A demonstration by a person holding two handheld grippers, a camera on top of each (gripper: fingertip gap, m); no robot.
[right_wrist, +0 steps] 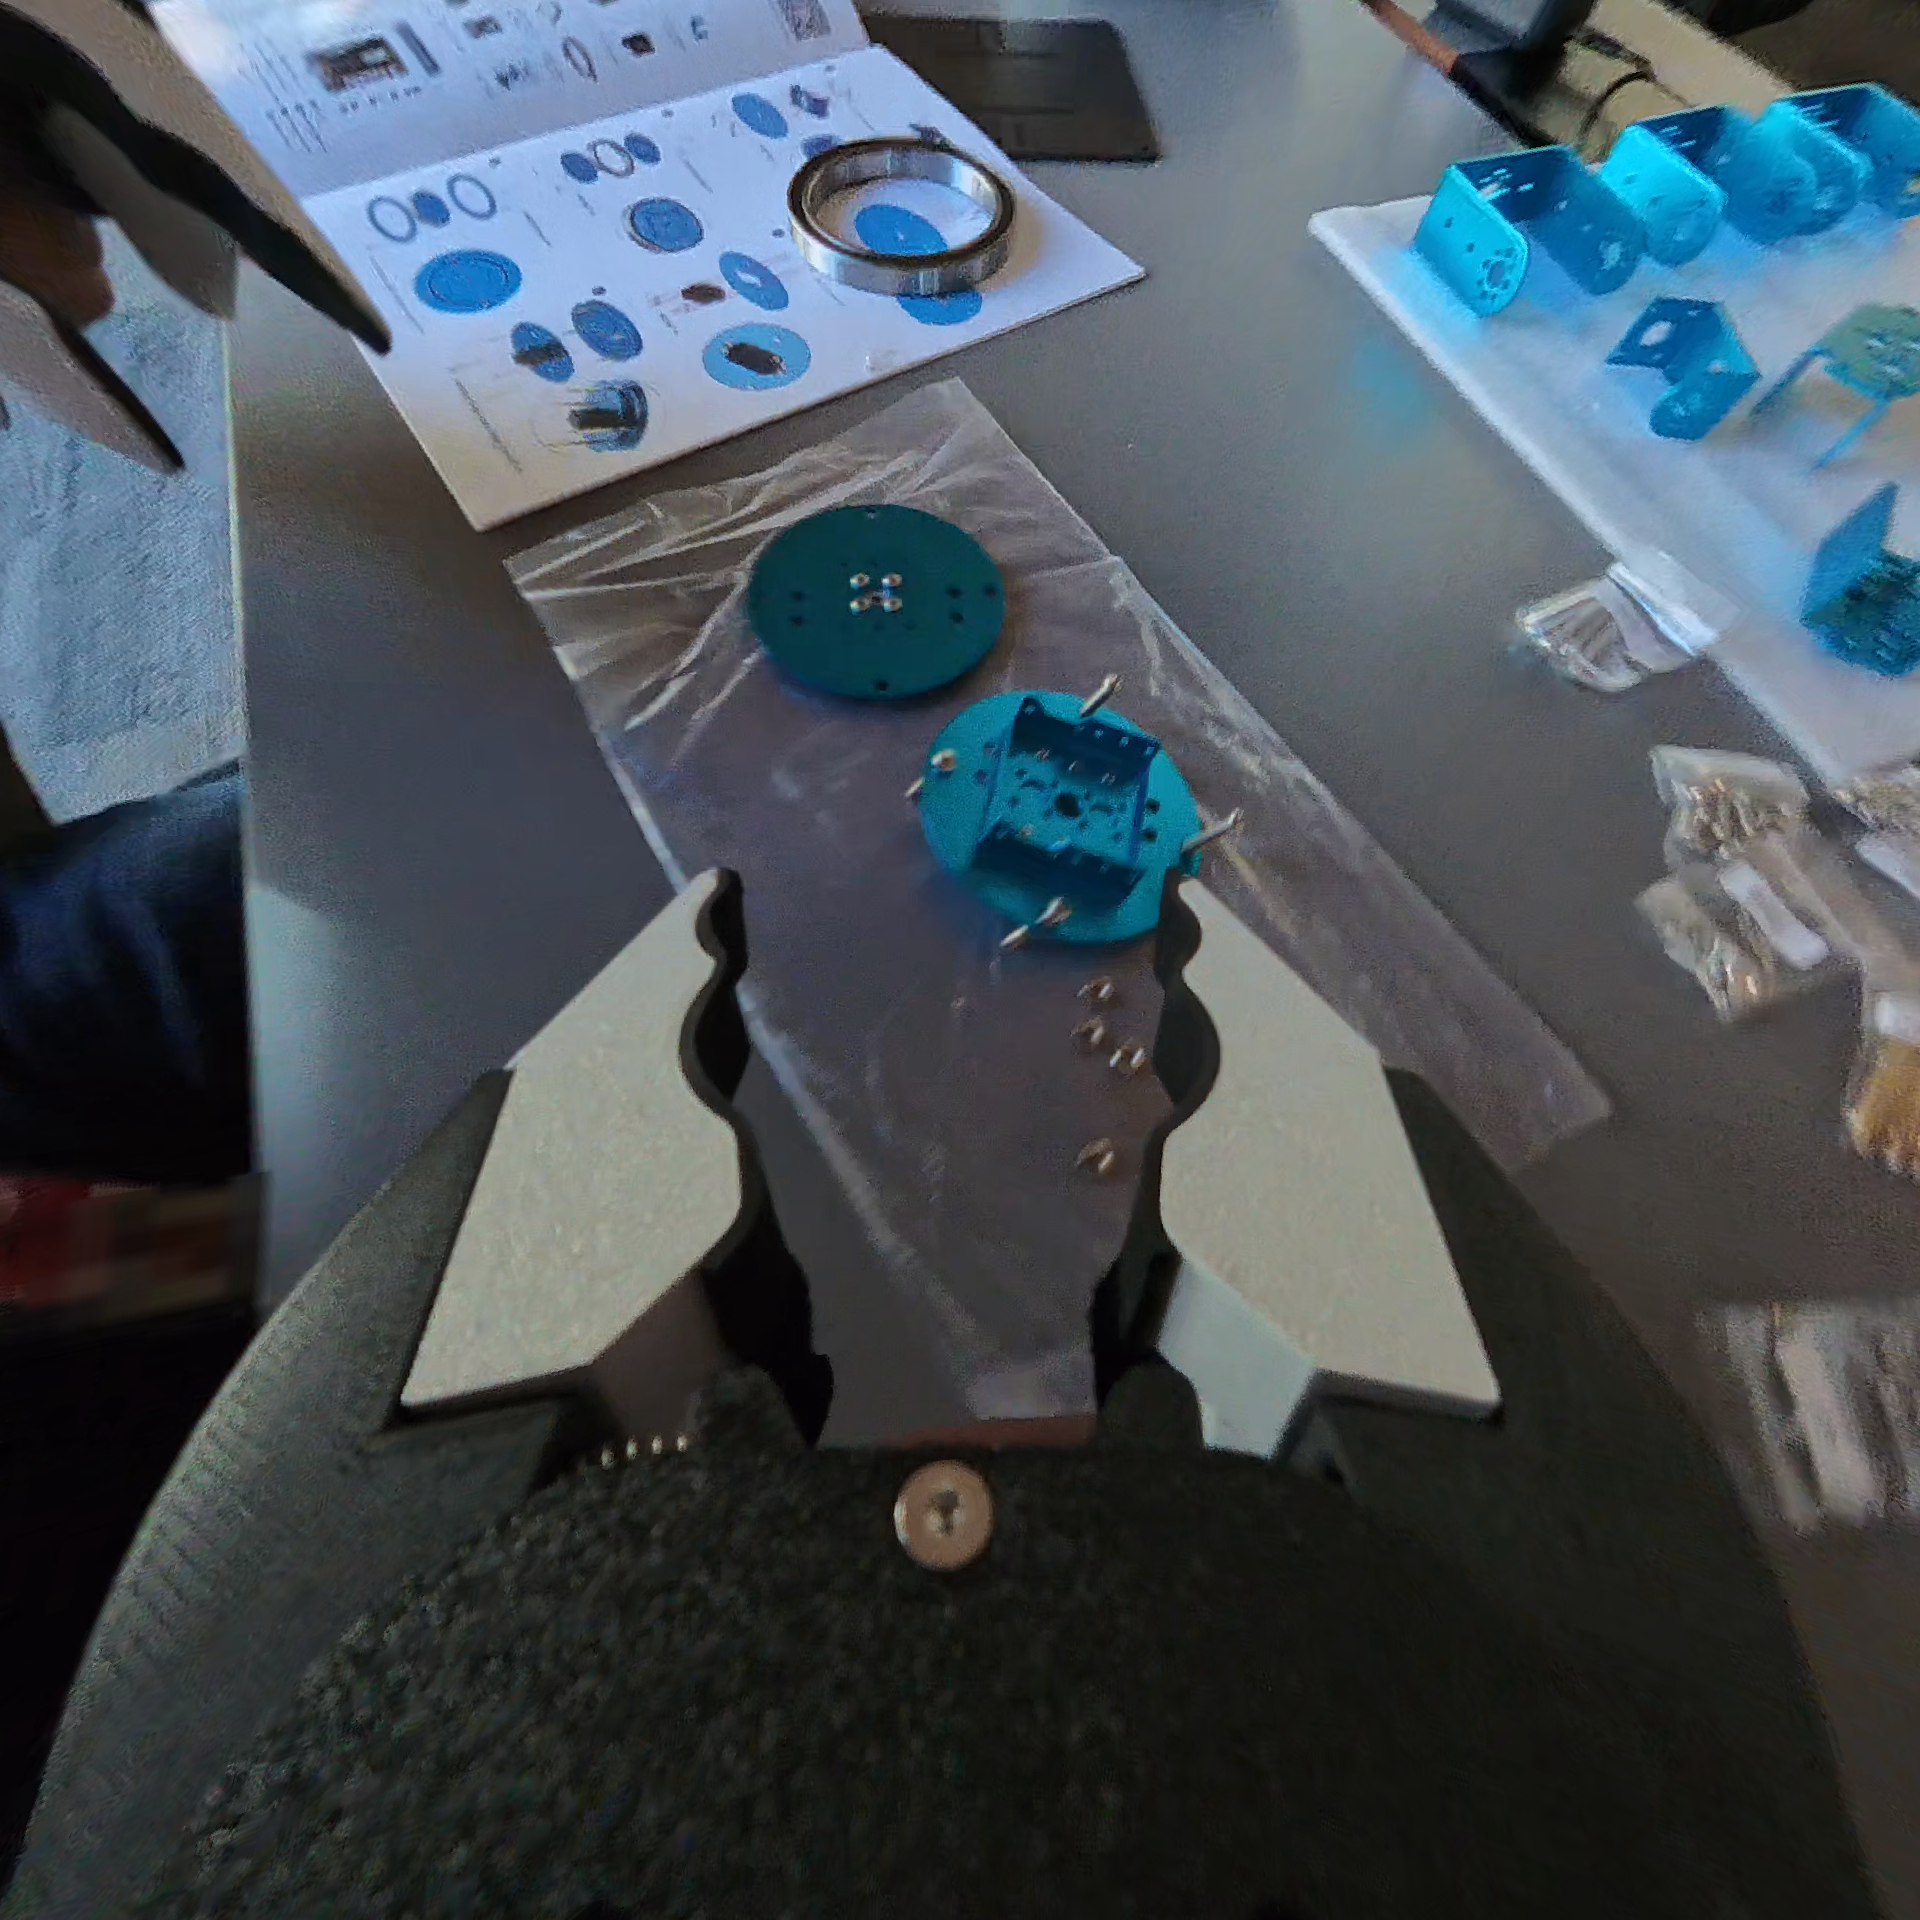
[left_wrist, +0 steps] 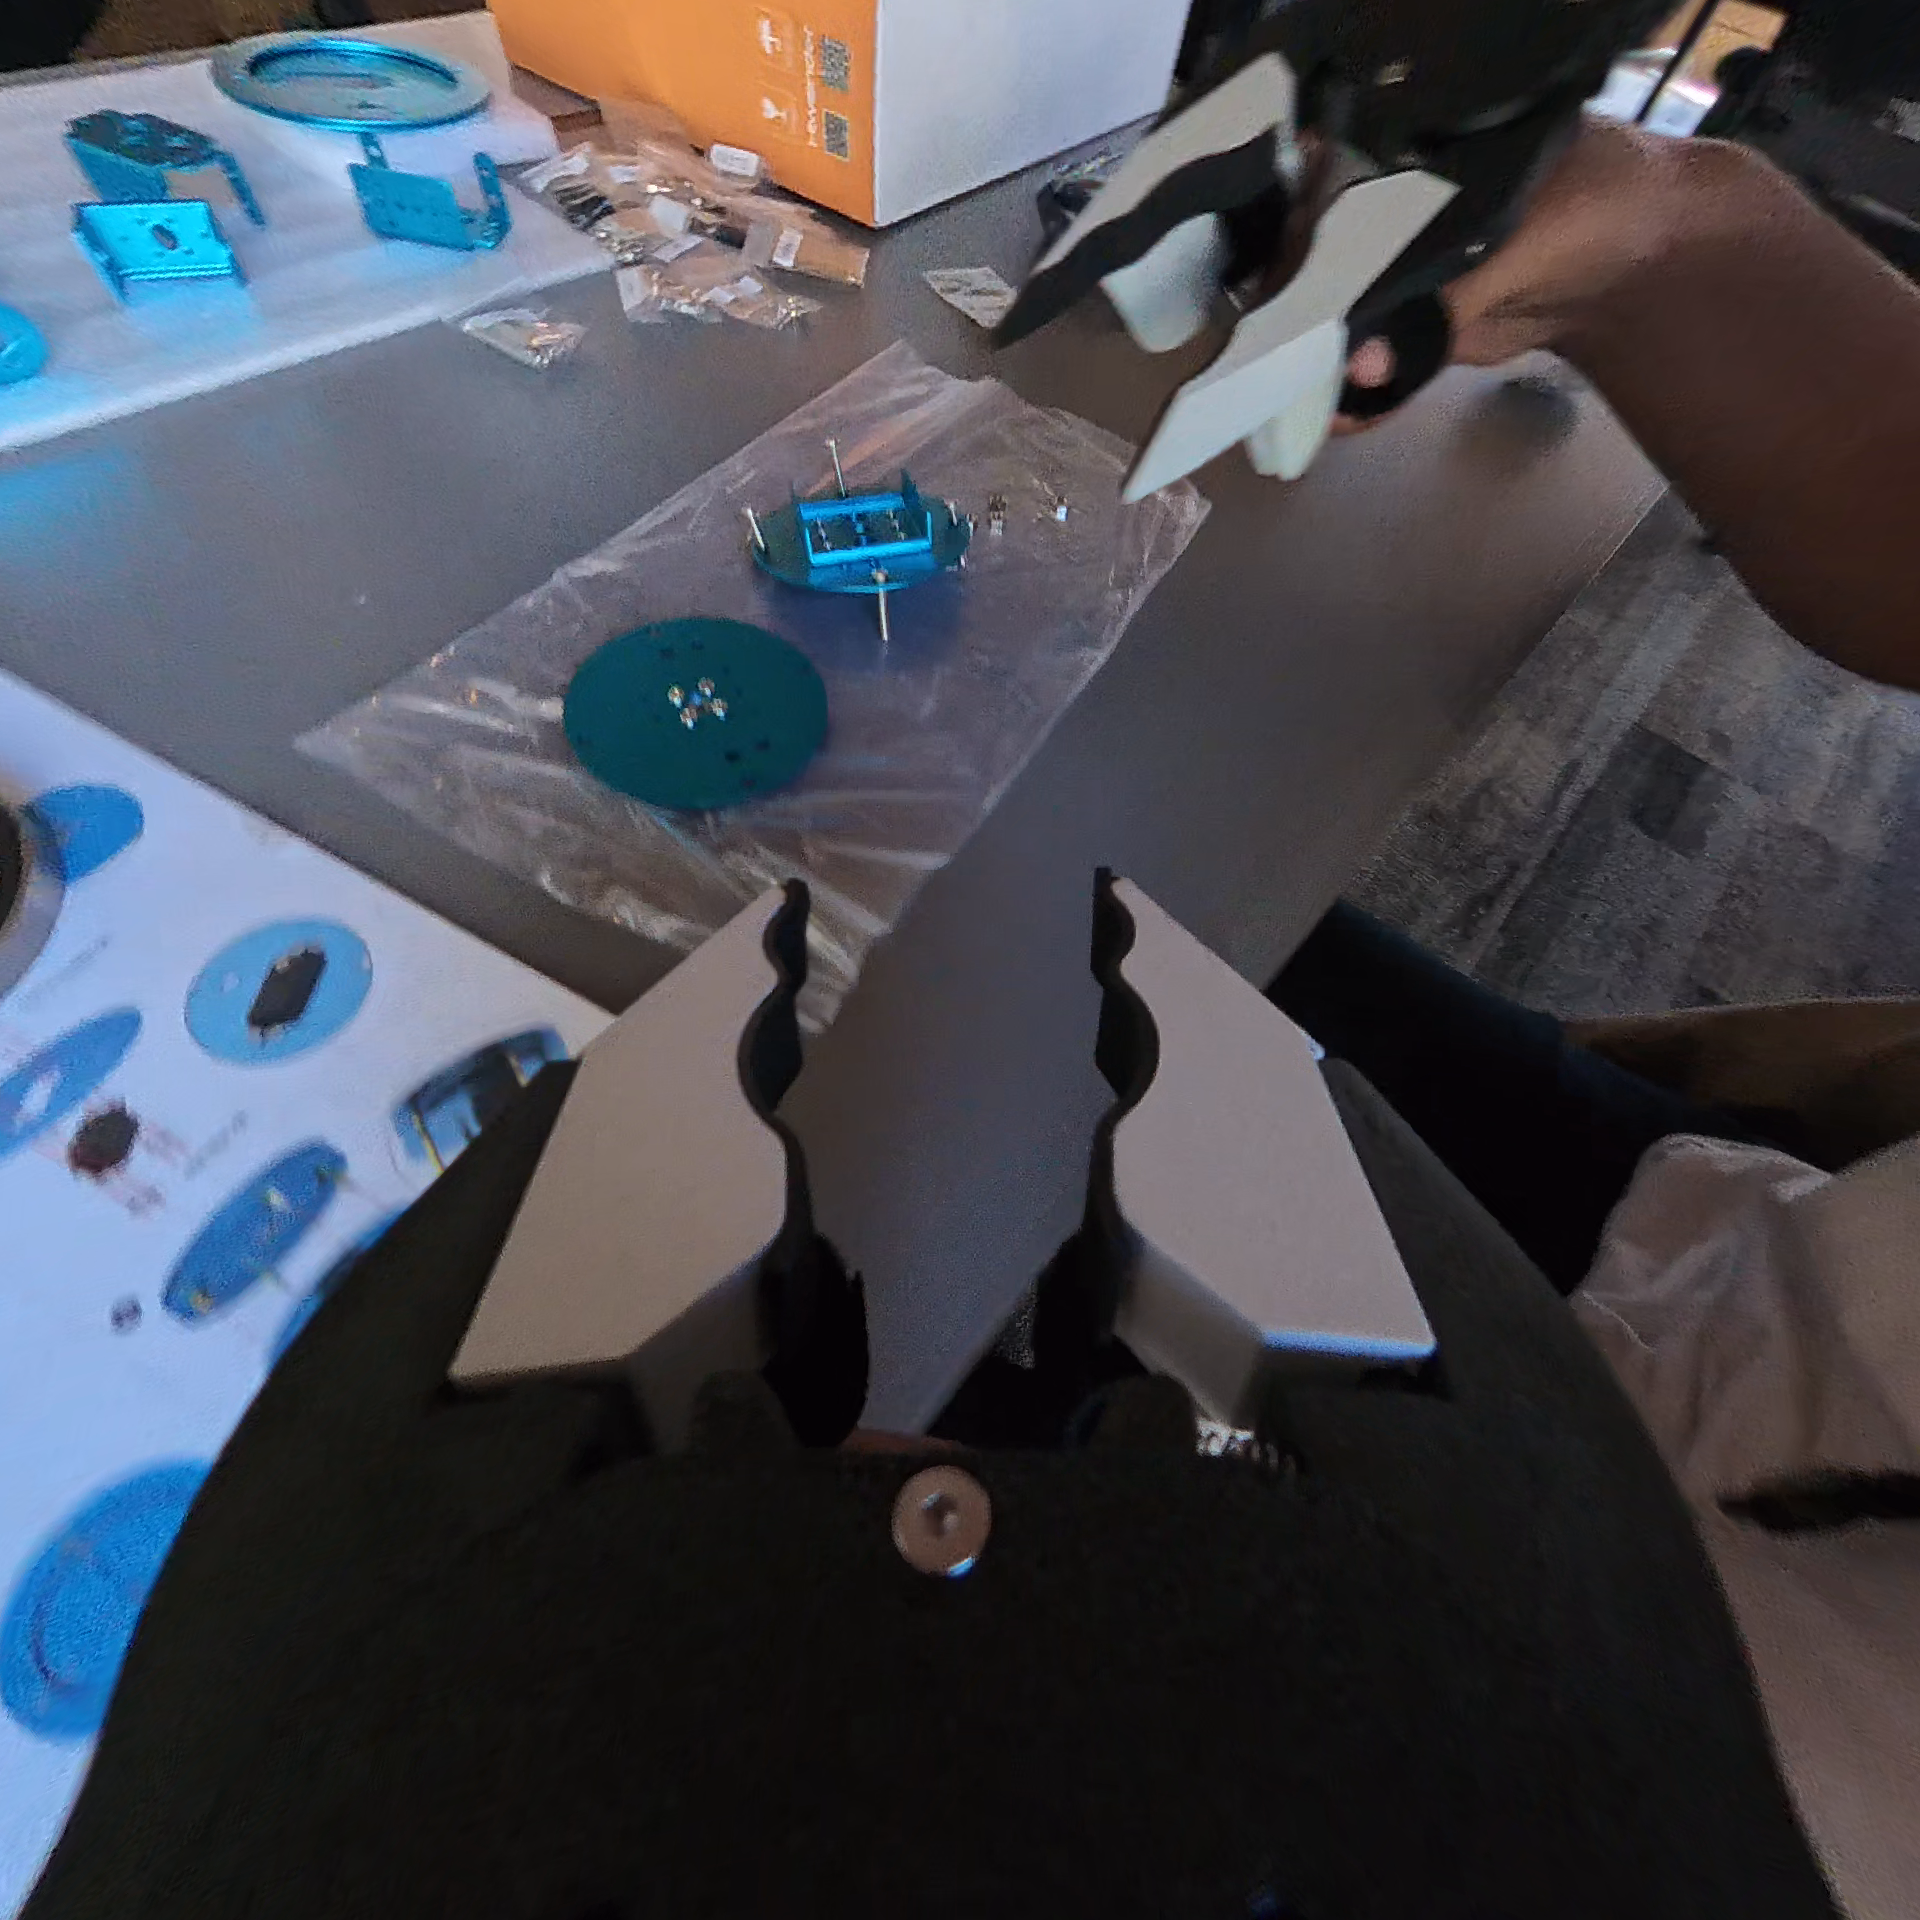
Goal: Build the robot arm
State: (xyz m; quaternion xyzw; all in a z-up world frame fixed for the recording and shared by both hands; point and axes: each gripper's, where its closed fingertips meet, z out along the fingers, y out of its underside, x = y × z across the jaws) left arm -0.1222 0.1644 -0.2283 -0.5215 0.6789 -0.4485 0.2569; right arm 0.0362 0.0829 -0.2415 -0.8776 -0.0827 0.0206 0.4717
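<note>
While both tools are hovering above the grey desk [right_wrist: 1299, 540], the left gripper [left_wrist: 940, 904] is standing released, its jaws spread and grasping nothing, over the near end of a clear plastic sheet [left_wrist: 987, 665]. The right gripper [right_wrist: 951, 904] is likewise standing released and empty, above the same sheet.

Lying on the sheet are two assemblies. A flat teal disc [right_wrist: 875, 603], with a cluster of small screws at its centre, is resting toward the sheet's end nearest the open instruction booklet [right_wrist: 582, 312]. A second blue disc with a square bracket [right_wrist: 1060, 821] is sitting beside it, apart from it, with four long screws projecting from its rim. Several loose nuts [right_wrist: 1101, 1034] are lying on the sheet just beside this assembly, between it and the right gripper's fingers.

A metal ring [right_wrist: 899, 223] is resting on the booklet. A white mat [right_wrist: 1558, 436] along the desk's far edge is carrying blue brackets [right_wrist: 1538, 223]. Small clear bags of hardware [right_wrist: 1735, 883] are lying near the mat, their contents too blurred to identify. An orange-and-white box [left_wrist: 831, 94] is standing at the desk's far corner.
</note>
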